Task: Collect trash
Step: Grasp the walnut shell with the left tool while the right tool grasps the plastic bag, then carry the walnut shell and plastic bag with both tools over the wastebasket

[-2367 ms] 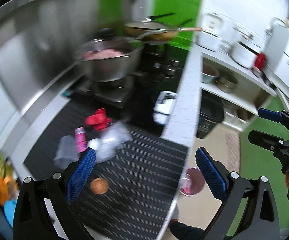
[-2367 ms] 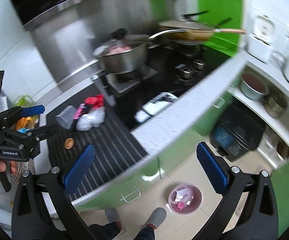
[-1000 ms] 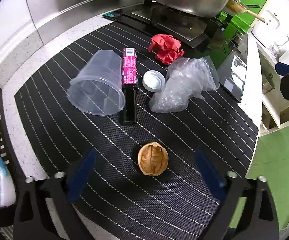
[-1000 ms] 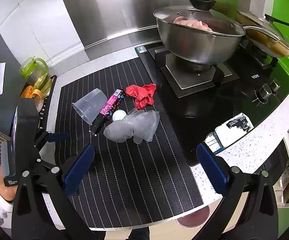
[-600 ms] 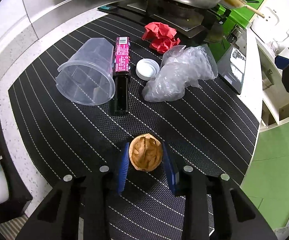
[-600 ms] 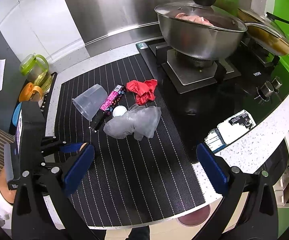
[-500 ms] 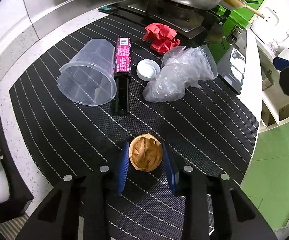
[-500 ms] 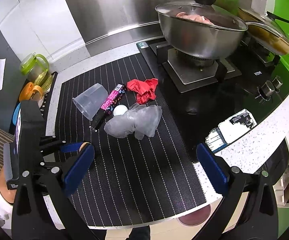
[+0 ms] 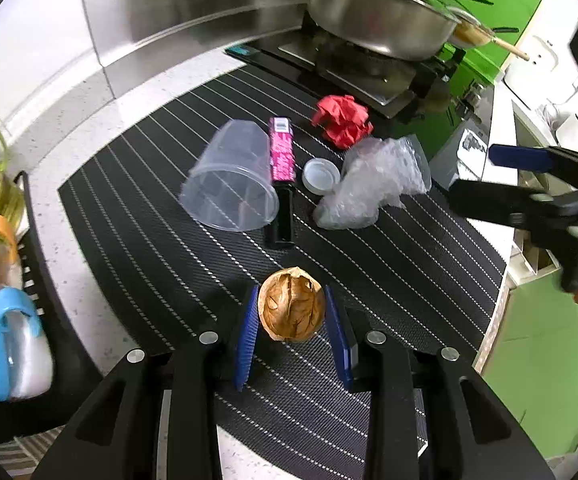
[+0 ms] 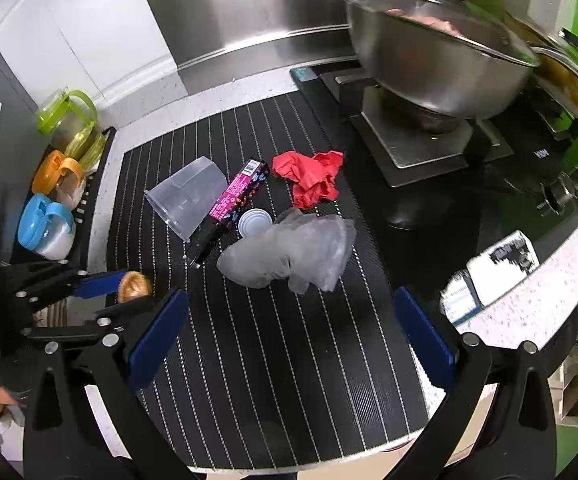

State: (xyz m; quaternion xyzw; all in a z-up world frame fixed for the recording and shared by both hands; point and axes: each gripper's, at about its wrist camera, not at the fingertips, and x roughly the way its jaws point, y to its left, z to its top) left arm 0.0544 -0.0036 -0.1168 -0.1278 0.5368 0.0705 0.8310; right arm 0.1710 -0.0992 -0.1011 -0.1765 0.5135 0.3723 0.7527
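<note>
A black striped mat (image 10: 273,344) covers the counter beside the stove, where a lidded steel pot (image 10: 429,60) sits past the mat's far right corner. Near the mat's far edge lie a crumpled clear bag (image 10: 293,256), a tipped plastic cup (image 10: 187,196), a red wad (image 10: 313,178), a pink-and-black box (image 10: 233,204) and a white lid (image 10: 255,222). The left gripper (image 9: 292,320) is clamped on a walnut shell (image 9: 291,310) (brown, wrinkled) at the mat's left edge. The right gripper (image 10: 289,332) hangs spread wide, empty, over the mat's near half.
</note>
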